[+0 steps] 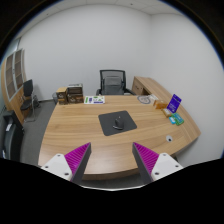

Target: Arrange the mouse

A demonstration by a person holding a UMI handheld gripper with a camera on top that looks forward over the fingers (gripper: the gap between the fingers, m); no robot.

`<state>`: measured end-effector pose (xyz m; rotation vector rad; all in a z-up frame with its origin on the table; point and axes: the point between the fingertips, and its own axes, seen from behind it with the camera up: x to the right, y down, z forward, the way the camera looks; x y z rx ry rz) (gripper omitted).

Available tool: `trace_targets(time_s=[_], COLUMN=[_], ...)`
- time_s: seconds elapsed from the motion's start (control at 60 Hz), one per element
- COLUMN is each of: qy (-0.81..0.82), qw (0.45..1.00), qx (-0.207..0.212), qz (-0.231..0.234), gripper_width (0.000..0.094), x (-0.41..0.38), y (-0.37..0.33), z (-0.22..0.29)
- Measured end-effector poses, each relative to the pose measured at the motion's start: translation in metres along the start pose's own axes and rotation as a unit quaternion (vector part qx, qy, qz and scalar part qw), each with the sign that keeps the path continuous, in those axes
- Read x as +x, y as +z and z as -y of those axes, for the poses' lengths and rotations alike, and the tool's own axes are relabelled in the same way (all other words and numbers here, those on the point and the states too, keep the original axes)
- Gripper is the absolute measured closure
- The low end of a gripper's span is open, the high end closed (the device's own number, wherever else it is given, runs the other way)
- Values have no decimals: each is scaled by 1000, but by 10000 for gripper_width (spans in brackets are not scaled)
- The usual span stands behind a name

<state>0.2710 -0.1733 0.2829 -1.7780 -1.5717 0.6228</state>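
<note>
my gripper (109,160) is held high above the near edge of the wooden surface (75,130), its two fingers spread wide with nothing between them, the purple pads (77,158) facing each other across bare wood. the mouse (122,124) is a small dark thing lying on a dark mouse mat (117,123) near the middle of the surface, well beyond the fingers and a little to their right. from here it is too small for me to read its heading or whether a cable runs from it. i judge it light and rigid, a smooth plastic shell that could slip out if pinched on its rounded top, so i would take it low across its two long sides, around the waist, fingers straddling the body, squeezing gently. the mat should let it slide easily. beyond it stand an office chair (113,81) and some boxes (70,95); a purple item (175,102) sits at the far right, well apart.
</note>
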Motion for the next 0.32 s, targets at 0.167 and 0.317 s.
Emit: trace_targets(time_s=[0.167,0.317], qy=[2,-2], qw=[1000,1000], qx=[8,15], qz=[5,8], gripper_width=[82,82], x=[-5,-6], y=[-7,-14], z=[1,4])
